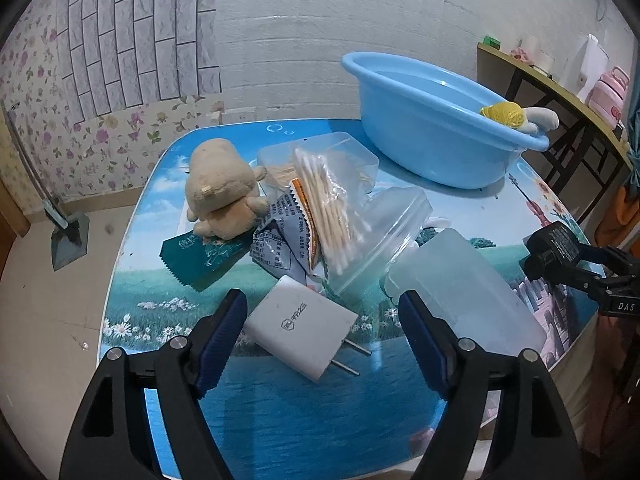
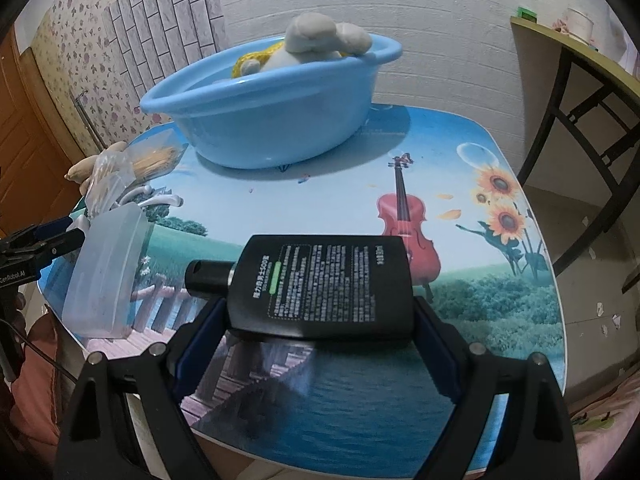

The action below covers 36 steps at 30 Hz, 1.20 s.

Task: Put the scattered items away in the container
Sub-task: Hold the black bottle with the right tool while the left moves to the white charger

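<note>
A white charger plug [image 1: 301, 330] lies on the picture-printed table [image 1: 280, 420] between the fingers of my open left gripper [image 1: 322, 300]; the pads do not press on it. Behind it lie a silver snack packet [image 1: 276, 244], a green packet [image 1: 200, 258], a bag of cotton swabs [image 1: 328, 200] and a beige plush bear [image 1: 220, 192]. My right gripper [image 2: 320, 304] is shut on a black bottle [image 2: 324, 284], held flat just above the table. The blue basin [image 1: 432, 148] [image 2: 260, 120] stands at the back, with a white-and-yellow plush toy [image 2: 316, 40] inside.
A clear plastic box [image 1: 460, 292] [image 2: 108, 276] lies near the table's edge, between the two grippers. A side table [image 1: 560, 88] with pink items stands to the right. A dustpan [image 1: 68, 240] rests on the floor at the left wall.
</note>
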Each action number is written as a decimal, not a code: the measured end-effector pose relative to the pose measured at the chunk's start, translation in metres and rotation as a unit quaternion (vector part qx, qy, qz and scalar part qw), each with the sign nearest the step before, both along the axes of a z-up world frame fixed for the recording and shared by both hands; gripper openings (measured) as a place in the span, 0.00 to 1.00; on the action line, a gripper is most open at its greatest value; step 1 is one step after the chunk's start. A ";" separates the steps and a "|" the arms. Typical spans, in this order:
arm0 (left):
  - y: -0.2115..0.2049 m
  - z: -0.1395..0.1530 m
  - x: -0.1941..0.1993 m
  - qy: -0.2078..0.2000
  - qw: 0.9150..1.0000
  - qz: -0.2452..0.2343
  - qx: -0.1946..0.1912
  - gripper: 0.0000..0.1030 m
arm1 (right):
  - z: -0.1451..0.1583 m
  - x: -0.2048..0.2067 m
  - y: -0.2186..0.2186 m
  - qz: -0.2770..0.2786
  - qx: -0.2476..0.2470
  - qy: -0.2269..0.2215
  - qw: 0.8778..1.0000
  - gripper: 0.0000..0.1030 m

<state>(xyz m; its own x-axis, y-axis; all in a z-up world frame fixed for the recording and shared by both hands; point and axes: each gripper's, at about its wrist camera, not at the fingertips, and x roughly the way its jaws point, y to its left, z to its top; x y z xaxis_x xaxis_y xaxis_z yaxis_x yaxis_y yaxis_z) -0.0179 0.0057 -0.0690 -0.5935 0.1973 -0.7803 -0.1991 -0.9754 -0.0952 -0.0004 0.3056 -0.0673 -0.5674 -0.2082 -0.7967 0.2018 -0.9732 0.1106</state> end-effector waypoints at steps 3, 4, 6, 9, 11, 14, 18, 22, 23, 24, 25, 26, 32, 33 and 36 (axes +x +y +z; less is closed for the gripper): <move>-0.001 -0.005 -0.001 -0.008 1.000 -0.006 0.001 0.76 | -0.001 0.000 -0.001 0.001 0.005 -0.001 1.000 0.88; -0.002 -0.007 -0.001 -0.013 1.000 -0.007 0.002 0.76 | -0.001 0.000 -0.002 0.002 0.006 -0.001 1.000 0.88; -0.005 -0.008 0.000 -0.016 1.000 -0.006 0.002 0.76 | -0.001 0.000 -0.002 0.002 0.006 -0.001 1.000 0.88; -0.011 -0.007 0.004 -0.014 1.000 -0.006 0.002 0.76 | -0.001 0.000 -0.003 0.000 0.009 -0.002 1.000 0.88; -0.015 -0.007 0.005 -0.013 1.000 -0.006 -0.010 0.78 | -0.002 -0.001 -0.005 -0.001 0.014 -0.003 1.000 0.88; -0.022 -0.008 0.007 -0.011 1.000 -0.007 -0.016 0.83 | -0.003 -0.003 -0.006 -0.003 0.019 -0.004 1.000 0.88; -0.031 -0.013 0.007 -0.017 1.000 -0.002 -0.014 0.85 | -0.004 -0.004 -0.008 -0.006 0.024 -0.006 1.000 0.88; -0.031 -0.016 0.006 -0.015 0.999 0.004 -0.032 0.87 | -0.005 -0.005 -0.011 -0.007 0.024 -0.007 1.000 0.89; -0.030 -0.016 0.006 -0.015 0.999 0.004 -0.032 0.87 | -0.005 -0.005 -0.012 -0.005 0.025 -0.007 1.000 0.89; -0.030 -0.015 0.006 -0.015 0.999 0.003 -0.030 0.87 | -0.005 -0.006 -0.013 -0.004 0.026 -0.007 1.000 0.89; -0.030 -0.015 0.006 -0.016 1.000 0.002 -0.027 0.87 | -0.006 -0.006 -0.015 -0.002 0.028 -0.007 1.000 0.89; -0.030 -0.014 0.005 -0.017 1.000 0.003 -0.020 0.87 | -0.006 -0.005 -0.016 -0.002 0.031 -0.007 1.000 0.90; -0.019 -0.013 0.001 -0.020 1.000 0.007 0.001 0.87 | -0.007 -0.006 -0.020 -0.003 0.039 0.000 0.999 0.90; -0.018 -0.013 0.001 -0.019 1.000 0.010 0.000 0.87 | -0.008 -0.006 -0.020 -0.003 0.041 0.002 0.999 0.90; -0.017 -0.013 0.000 -0.017 1.000 0.018 0.004 0.87 | -0.008 -0.006 -0.021 -0.004 0.043 0.009 0.999 0.90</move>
